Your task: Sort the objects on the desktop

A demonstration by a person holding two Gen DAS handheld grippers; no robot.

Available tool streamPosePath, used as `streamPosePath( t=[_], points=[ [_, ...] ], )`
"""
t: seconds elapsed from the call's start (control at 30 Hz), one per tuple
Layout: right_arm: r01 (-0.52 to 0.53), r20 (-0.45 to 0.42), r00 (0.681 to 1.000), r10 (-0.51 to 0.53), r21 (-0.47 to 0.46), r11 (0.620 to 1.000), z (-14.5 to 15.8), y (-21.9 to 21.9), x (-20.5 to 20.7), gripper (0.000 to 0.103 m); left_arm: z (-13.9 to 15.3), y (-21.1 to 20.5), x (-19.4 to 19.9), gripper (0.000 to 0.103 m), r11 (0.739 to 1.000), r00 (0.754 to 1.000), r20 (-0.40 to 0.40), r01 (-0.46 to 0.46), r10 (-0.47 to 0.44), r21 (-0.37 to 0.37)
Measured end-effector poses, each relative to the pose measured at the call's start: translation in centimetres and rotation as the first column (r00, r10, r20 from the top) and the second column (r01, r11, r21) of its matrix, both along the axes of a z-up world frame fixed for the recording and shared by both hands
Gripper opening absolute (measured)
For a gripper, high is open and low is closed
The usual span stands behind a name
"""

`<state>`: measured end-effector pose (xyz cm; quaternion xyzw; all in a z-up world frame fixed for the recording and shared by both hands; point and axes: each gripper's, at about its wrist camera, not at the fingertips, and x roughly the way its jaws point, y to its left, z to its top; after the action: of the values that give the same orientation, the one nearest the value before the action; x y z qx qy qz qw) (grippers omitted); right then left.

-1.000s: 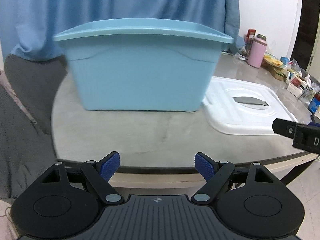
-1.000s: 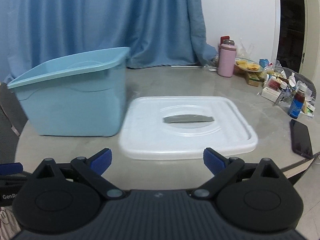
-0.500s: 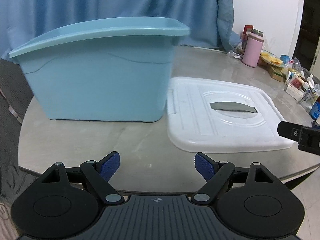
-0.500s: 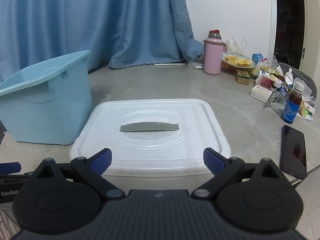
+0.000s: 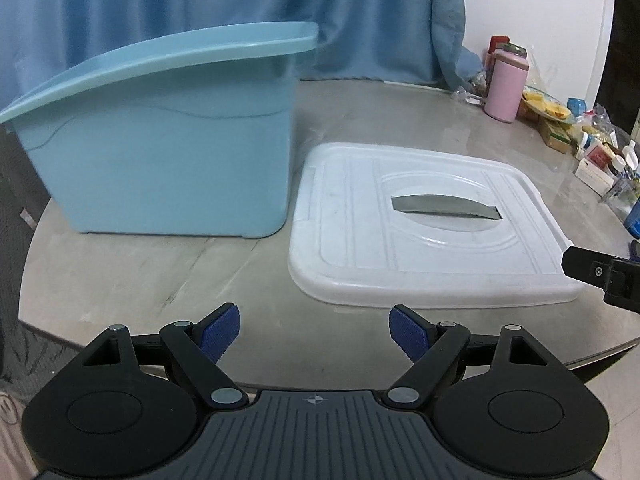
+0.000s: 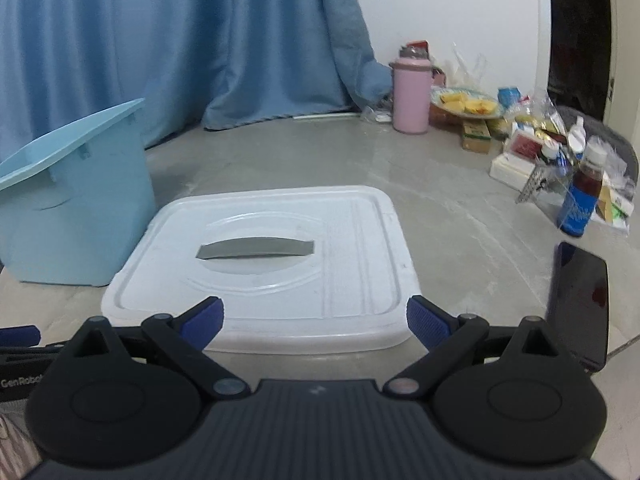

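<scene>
Over the table's near edge, left view: left gripper [image 5: 315, 328] spread wide and empty, short of blue bin [image 5: 168, 160] and white lid [image 5: 424, 232] lying just beside it. Right view: right gripper [image 6: 315, 320] likewise spread, empty, facing lid [image 6: 264, 264]; phone [image 6: 580, 296] and bottle [image 6: 582, 196] to the right. Likely still approaching; next, reaching for an item. "GenRobo" partly legible at lower left.

A blue curtain [image 6: 180, 40] is hanging behind the grey marbled bench [image 6: 460, 216], pooling onto its far edge, with a white wall [image 6: 460, 12] standing right of the curtain.
</scene>
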<state>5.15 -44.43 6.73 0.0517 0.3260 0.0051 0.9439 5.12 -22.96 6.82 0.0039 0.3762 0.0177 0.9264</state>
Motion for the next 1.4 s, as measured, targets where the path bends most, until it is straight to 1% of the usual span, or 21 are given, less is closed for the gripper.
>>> streamPosePath(
  t=[0.1,0.23,0.33,0.47,0.67,0.73,0.8,0.87,0.93,0.97,1.0,1.1,1.17,1.23,1.3,1.4],
  points=[
    [0.004,-0.006,1.0,-0.004,0.01,1.0,-0.2,-0.6,0.6,0.098,0.1,-0.2,0.9,0.084,1.0,1.0,-0.007,0.002,-0.002,0.003],
    [-0.002,-0.018,1.0,0.002,0.001,1.0,-0.6,-1.2,2.0,0.098,0.1,-0.3,2.9,0.084,1.0,0.999,-0.032,-0.012,0.012,-0.001],
    [-0.002,-0.028,1.0,0.002,-0.001,1.0,-0.9,-1.7,3.5,0.098,0.0,-0.5,4.7,0.084,1.0,0.999,-0.041,-0.018,0.018,-0.004],
    [-0.019,-0.058,0.998,0.017,-0.031,0.999,-1.3,-1.9,5.7,0.098,-0.4,-0.8,7.4,0.084,1.0,0.998,-0.063,-0.022,0.023,0.005],
    [-0.003,-0.097,0.995,0.0,-0.032,0.999,-2.0,-2.9,8.7,0.098,-0.7,-0.8,10.9,0.084,0.999,0.993,-0.105,-0.045,0.045,0.002],
    [0.004,-0.125,0.992,-0.009,-0.039,0.999,-2.4,-3.3,9.9,0.098,-1.0,-0.7,12.1,0.084,0.998,0.989,-0.138,-0.055,0.054,-0.01],
    [0.007,-0.177,0.984,-0.013,-0.037,0.999,-3.0,-3.7,11.2,0.098,-1.4,-0.7,13.0,0.084,0.997,0.984,-0.166,-0.07,0.067,-0.015],
    [0.0,-0.227,0.974,-0.006,-0.028,1.0,-3.6,-4.0,12.5,0.098,-1.8,-0.6,13.8,0.084,0.997,0.98,-0.183,-0.081,0.077,-0.015],
    [-0.006,-0.257,0.966,-0.001,-0.026,1.0,-4.1,-4.1,13.5,0.098,-2.3,-0.5,14.6,0.084,0.996,0.976,-0.2,-0.087,0.081,-0.019],
    [-0.008,-0.27,0.963,-0.001,-0.029,1.0,-4.3,-4.1,13.9,0.098,-2.5,-0.4,14.9,0.085,0.995,0.975,-0.208,-0.091,0.083,-0.031],
    [-0.011,-0.284,0.959,0.002,-0.03,0.999,-4.5,-4.0,14.3,0.098,-2.8,-0.2,15.3,0.091,0.995,0.973,-0.217,-0.095,0.084,-0.042],
    [-0.024,-0.329,0.944,0.02,-0.007,1.0,-5.1,-4.0,15.3,0.1,-3.6,0.3,16.3,0.1,0.987,0.963,-0.244,-0.136,0.112,-0.083],
    [-0.012,-0.352,0.936,0.022,0.03,0.999,-5.3,-4.2,15.8,0.103,-4.0,0.4,16.7,0.103,0.982,0.958,-0.255,-0.158,0.128,-0.102],
    [-0.014,-0.364,0.931,0.024,0.03,0.999,-5.3,-4.2,16.1,0.103,-4.5,0.5,16.9,0.103,0.979,0.959,-0.248,-0.17,0.138,-0.114],
    [-0.017,-0.379,0.925,0.026,0.027,0.999,-5.3,-4.1,16.3,0.103,-4.7,0.3,16.9,0.103,0.979,0.96,-0.243,-0.17,0.139,-0.11],
    [-0.022,-0.4,0.916,0.031,0.027,0.999,-5.2,-4.1,16.6,0.103,-4.7,0.3,17.1,0.103,0.979,0.958,-0.253,-0.17,0.138,-0.11]
  ],
)
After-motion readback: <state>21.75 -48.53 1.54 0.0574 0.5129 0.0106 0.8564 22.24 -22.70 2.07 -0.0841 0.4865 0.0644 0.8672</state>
